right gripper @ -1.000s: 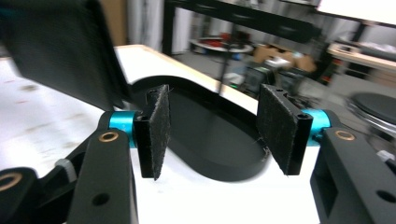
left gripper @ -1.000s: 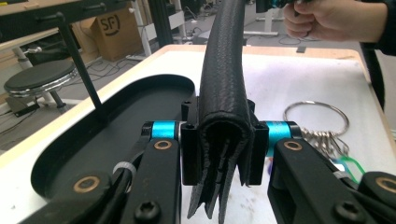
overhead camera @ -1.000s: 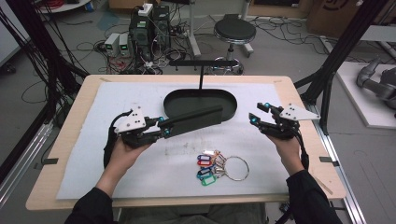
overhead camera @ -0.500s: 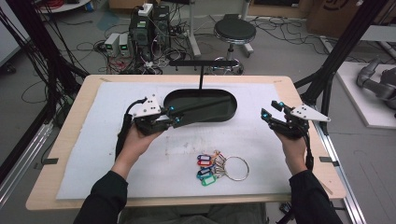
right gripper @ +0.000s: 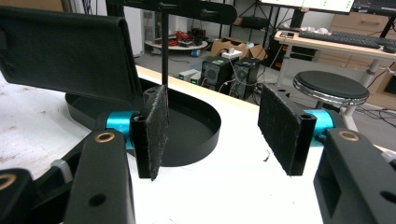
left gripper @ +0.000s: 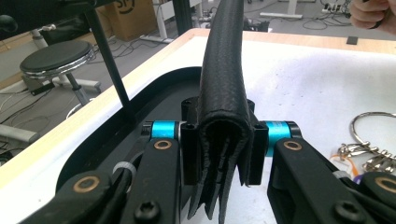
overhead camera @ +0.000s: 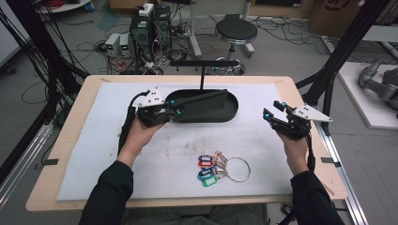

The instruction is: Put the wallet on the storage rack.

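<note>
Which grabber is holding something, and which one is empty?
The left gripper holds a black wallet, clamped between its jaws. The right gripper is open and empty.

My right gripper (overhead camera: 276, 116) has bare table (overhead camera: 263, 136) ahead, centre-right of frame. Obstacles: black tray (overhead camera: 220, 111) with upright post (overhead camera: 202, 77) at upper centre; key ring bunch (overhead camera: 220, 168) at lower centre. Wallet (left gripper: 223, 93) fills my left jaws.

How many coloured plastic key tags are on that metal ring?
4 visible: blue plastic tag, red one, dark blue, green, bunched left of the metal ring; others may hide.
</note>
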The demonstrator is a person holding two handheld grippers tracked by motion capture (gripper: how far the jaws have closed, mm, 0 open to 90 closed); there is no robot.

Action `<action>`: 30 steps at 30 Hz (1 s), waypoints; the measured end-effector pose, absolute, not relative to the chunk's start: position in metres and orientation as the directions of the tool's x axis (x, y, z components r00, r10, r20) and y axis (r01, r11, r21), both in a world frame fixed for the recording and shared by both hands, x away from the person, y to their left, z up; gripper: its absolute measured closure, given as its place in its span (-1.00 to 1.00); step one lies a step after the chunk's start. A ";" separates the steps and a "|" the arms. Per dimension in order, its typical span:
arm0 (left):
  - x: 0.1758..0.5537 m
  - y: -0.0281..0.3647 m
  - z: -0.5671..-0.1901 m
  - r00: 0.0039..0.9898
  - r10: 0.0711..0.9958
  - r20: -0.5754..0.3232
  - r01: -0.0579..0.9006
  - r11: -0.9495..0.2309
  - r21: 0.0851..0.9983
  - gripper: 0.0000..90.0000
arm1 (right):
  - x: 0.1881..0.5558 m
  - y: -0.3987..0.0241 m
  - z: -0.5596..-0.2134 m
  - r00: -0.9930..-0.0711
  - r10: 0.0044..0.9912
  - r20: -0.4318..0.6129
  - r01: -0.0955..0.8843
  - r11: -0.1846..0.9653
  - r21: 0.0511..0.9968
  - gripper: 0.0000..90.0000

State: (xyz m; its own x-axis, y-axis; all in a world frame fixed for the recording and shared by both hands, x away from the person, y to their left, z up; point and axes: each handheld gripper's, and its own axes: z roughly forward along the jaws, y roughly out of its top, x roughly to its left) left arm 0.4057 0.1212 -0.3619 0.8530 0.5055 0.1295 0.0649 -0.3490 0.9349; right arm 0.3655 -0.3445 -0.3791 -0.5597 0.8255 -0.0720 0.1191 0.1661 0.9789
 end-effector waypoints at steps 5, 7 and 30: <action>0.414 0.116 -0.363 0.853 0.505 0.135 0.066 -0.360 0.930 0.64 | 0.365 -0.345 -0.379 -0.559 0.826 -0.070 0.118 0.162 0.980 -0.03; 0.416 0.116 -0.364 0.853 0.503 0.140 0.060 -0.361 0.930 0.64 | 0.365 -0.345 -0.379 -0.559 0.826 -0.069 0.119 0.162 0.980 -0.03; 0.450 0.105 -0.398 0.826 0.547 0.137 0.089 -0.367 0.926 0.64 | 0.367 -0.347 -0.380 -0.555 0.830 -0.062 0.119 0.152 0.981 -0.03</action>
State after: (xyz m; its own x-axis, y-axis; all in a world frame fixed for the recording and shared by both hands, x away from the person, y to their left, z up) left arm 0.4498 0.1053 -0.3976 0.8261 0.5466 0.1373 0.0887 -0.3666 0.9261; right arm 0.3669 -0.3472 -0.3801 -0.5547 0.8298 -0.0619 0.1185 0.1524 0.9812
